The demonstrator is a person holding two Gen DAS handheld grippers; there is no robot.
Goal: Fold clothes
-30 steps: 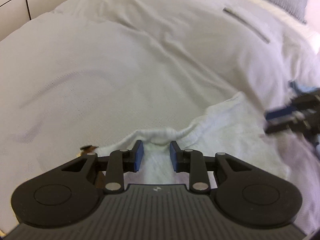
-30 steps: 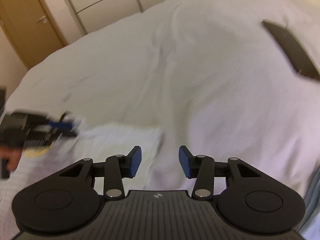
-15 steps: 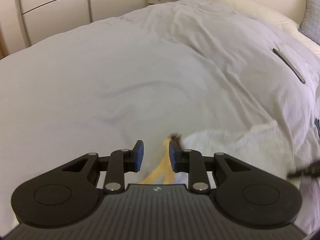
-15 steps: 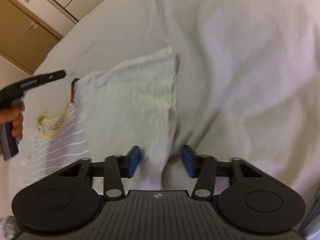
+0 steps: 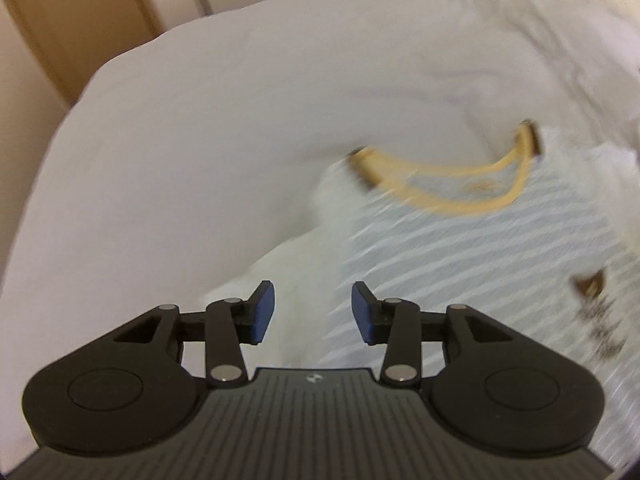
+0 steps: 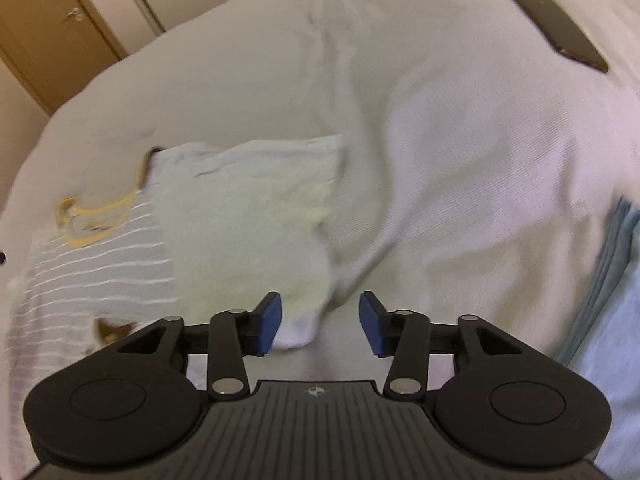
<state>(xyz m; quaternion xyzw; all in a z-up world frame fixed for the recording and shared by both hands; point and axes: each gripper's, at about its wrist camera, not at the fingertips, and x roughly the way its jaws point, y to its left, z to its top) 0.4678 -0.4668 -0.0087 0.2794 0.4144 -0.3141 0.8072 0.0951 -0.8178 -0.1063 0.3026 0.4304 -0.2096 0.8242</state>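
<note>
White terry-like cloth fills the nearest part of both views: a striped shirt [image 6: 100, 276] with a yellow neckband [image 5: 460, 184] lies flat on the bed [image 6: 440, 140], one side already turned over its middle as a plain white flap [image 6: 248, 216]. The left hand-held gripper [image 5: 313, 312] hovers over the shirt's unfolded left edge, its blue pads parted with nothing pinched; its jaws have just been opening. The right hand-held gripper [image 6: 319, 323] stands released too, jaws just opened, with the flap's lower corner lying between the pads but apparently not pressed by them, though blur makes that hard to settle.

The shirt looks light, soft and limp; it will sag and drag rather than hold a shape, so it is best taken by a pinch on a hem or shoulder seam, through both layers, near the neckband for the next fold.

Beyond the shirt, further up the bed, a dark phone [image 6: 556, 28] lies well apart from it. Right of the shirt, at the bed's edge, sits pale blue fabric [image 6: 616, 280]. Past the bed stand wooden doors [image 5: 80, 12].
</note>
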